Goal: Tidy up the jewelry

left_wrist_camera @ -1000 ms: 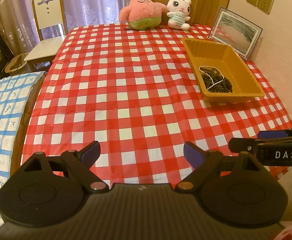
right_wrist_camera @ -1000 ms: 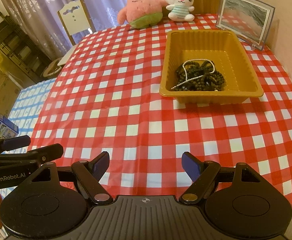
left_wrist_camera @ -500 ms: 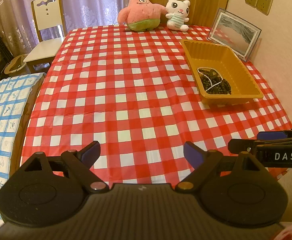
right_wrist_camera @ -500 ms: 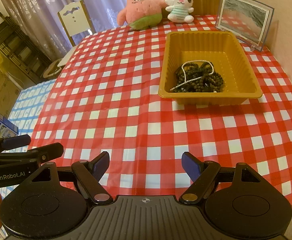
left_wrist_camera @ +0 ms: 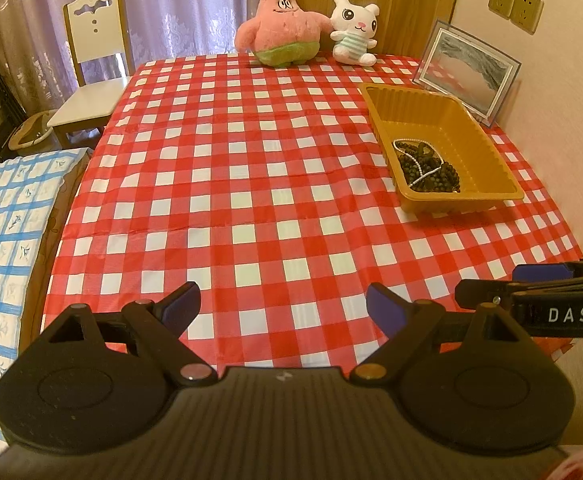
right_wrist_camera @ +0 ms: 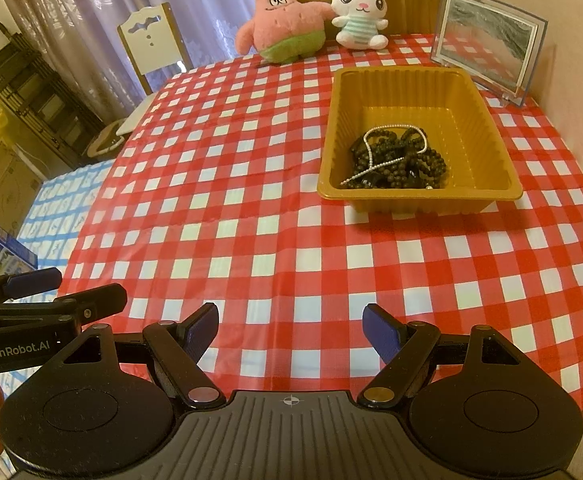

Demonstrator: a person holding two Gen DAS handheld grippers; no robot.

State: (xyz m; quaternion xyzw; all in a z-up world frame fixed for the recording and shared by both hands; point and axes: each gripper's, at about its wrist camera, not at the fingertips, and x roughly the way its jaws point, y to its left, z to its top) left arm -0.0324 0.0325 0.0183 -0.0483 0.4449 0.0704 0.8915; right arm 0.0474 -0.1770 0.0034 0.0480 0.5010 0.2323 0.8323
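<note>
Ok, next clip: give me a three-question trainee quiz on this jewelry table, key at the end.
1. True or false: the jewelry is spread out on the checked tablecloth.
2. Which claw's camera looks more squarely into the yellow tray: A) left claw B) right claw?
3. Fill in: both claws are ____ and hold nothing.

Key:
1. False; the dark beads and a pale chain lie heaped inside the tray, at its near end.
2. B
3. open
</note>
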